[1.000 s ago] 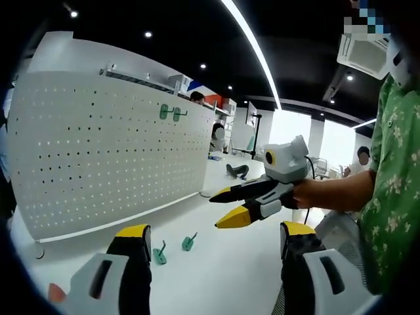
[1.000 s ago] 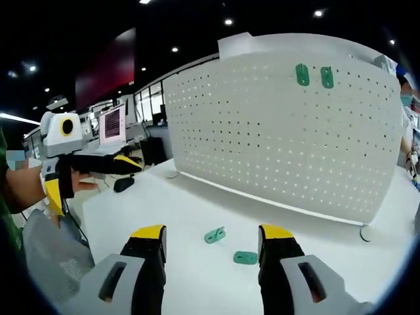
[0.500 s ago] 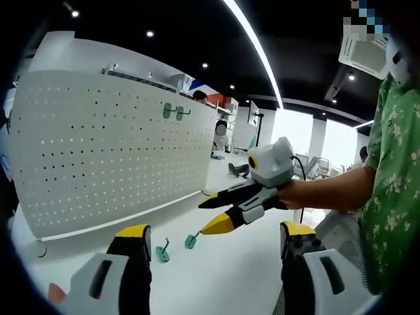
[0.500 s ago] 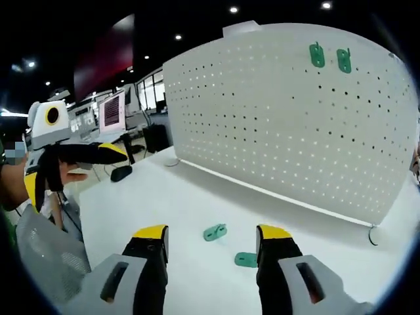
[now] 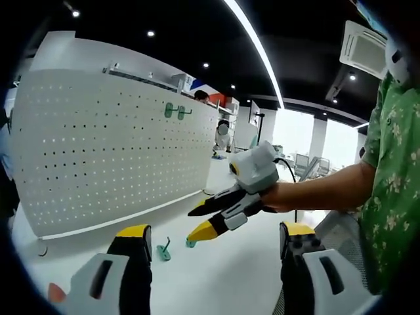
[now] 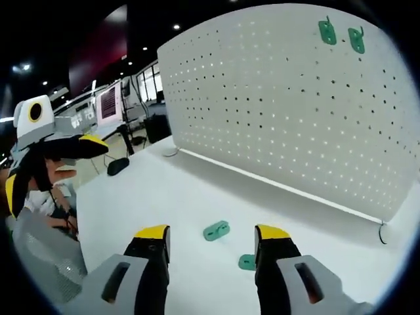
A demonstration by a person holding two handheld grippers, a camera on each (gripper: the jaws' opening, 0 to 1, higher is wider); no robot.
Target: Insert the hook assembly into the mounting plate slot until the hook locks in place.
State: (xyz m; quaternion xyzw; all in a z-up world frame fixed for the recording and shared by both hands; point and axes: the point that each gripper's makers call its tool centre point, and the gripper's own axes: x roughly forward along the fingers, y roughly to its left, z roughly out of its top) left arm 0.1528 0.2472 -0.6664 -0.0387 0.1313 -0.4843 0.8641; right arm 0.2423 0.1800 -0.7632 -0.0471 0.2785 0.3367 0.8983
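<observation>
Pegboard [image 5: 111, 151], white and perforated, stands upright on the white table [image 5: 223, 275] at the left of the left gripper view, with two green hooks [image 5: 174, 111] already mounted near its upper right. Below, the left gripper [image 5: 213, 239] rises from the bottom edge with its yellow-tipped jaws well apart and nothing between them. Two loose green hooks [image 5: 164, 251] lie on the table between those jaws, near the foot of the board. Right of centre, the right gripper [image 5: 200, 221], held by a person in a green patterned shirt [image 5: 394, 177], angles down toward the loose hooks, jaws slightly parted and empty. In the right gripper view, the left gripper [image 6: 85, 146] appears at far left; the right gripper [image 6: 211, 236] rises from below with jaws spread, one green hook [image 6: 216, 230] lying between them and a second [image 6: 247, 262] just beside the right jaw. Mounted hooks [image 6: 341, 34] sit at the board's [image 6: 282, 111] upper right.
</observation>
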